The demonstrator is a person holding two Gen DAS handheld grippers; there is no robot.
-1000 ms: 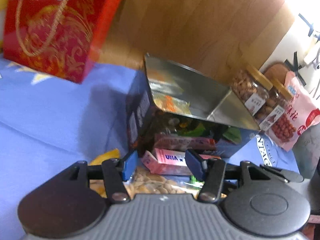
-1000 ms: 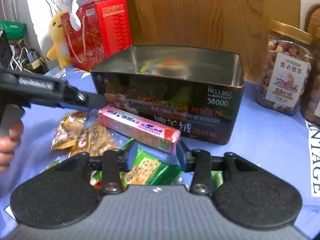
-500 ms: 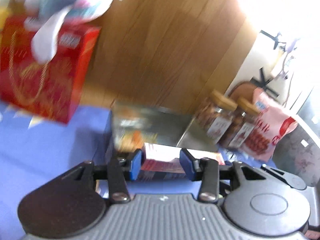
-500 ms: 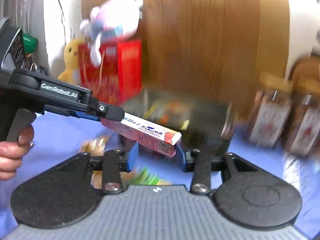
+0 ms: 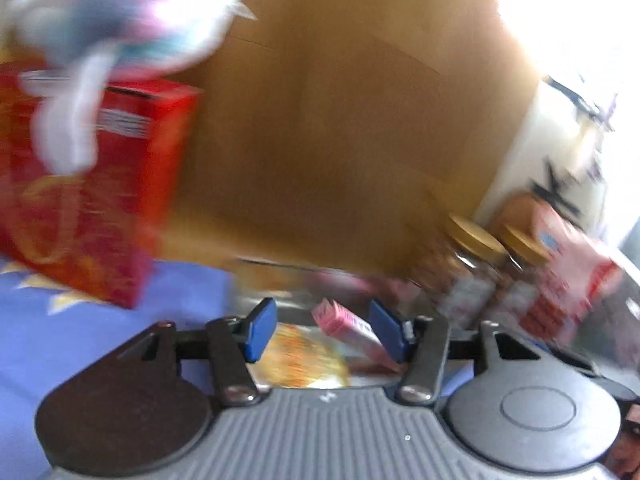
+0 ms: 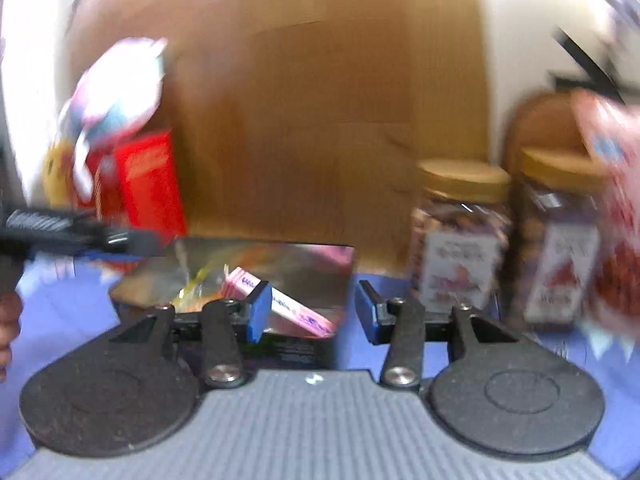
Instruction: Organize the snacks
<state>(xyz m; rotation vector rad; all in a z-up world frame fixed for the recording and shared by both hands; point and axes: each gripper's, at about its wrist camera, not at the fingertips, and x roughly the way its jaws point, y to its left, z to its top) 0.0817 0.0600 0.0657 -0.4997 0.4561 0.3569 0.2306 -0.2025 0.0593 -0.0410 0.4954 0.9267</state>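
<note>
Your left hand-held gripper points forward and a little downward, its blue pads apart with the jaws opening and neither pad pressing on anything; in the right wrist view it reaches in from nine o'clock as a dark, blurred bar, and part of your hand shows at the frame edge below it, about eight o'clock. Your right hand-held gripper is likewise tilted slightly down, its jaws opening and the two blue pads standing apart with nothing gripped between them.
</note>
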